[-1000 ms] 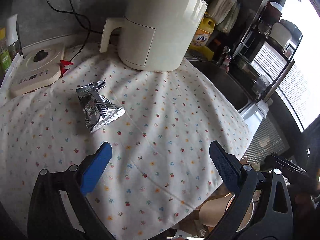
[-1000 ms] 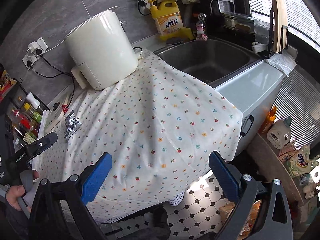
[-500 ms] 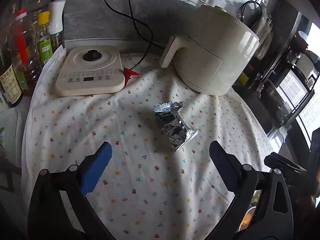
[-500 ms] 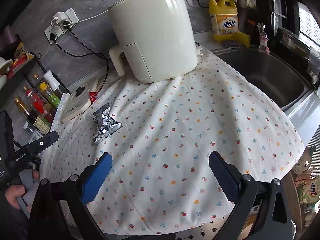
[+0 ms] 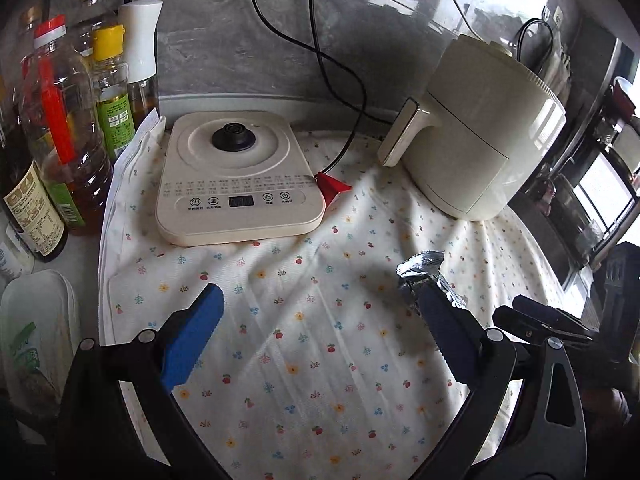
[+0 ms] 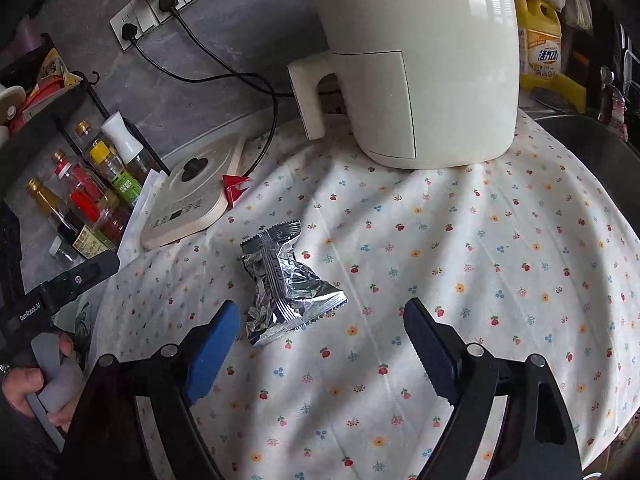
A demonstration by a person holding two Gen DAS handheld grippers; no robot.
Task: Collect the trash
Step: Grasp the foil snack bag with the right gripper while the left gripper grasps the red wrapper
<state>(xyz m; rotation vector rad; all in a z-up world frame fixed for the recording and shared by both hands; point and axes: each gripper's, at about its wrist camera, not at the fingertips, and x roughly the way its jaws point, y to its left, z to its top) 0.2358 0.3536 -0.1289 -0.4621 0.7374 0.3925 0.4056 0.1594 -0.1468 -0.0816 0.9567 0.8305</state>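
Observation:
A crumpled silver foil wrapper (image 6: 286,282) lies on the flowered tablecloth (image 6: 480,280). My right gripper (image 6: 320,344) is open, just short of it, the wrapper slightly left of the gap's middle. In the left wrist view the wrapper (image 5: 424,270) is partly hidden behind my right finger. My left gripper (image 5: 320,332) is open and empty above the cloth. A small red scrap (image 5: 331,188) lies beside the cooker base; it also shows in the right wrist view (image 6: 235,186).
A cream air fryer (image 6: 420,60) stands at the back. A flat cream cooker base (image 5: 236,176) sits left of it with black cords. Oil and sauce bottles (image 5: 60,140) line the left edge. A sink (image 6: 592,136) and yellow detergent bottle (image 6: 540,56) are at the right.
Both grippers have moved in toward the counter and swung left. The wrapper now lies close in front of the right gripper and at the right finger of the left one.

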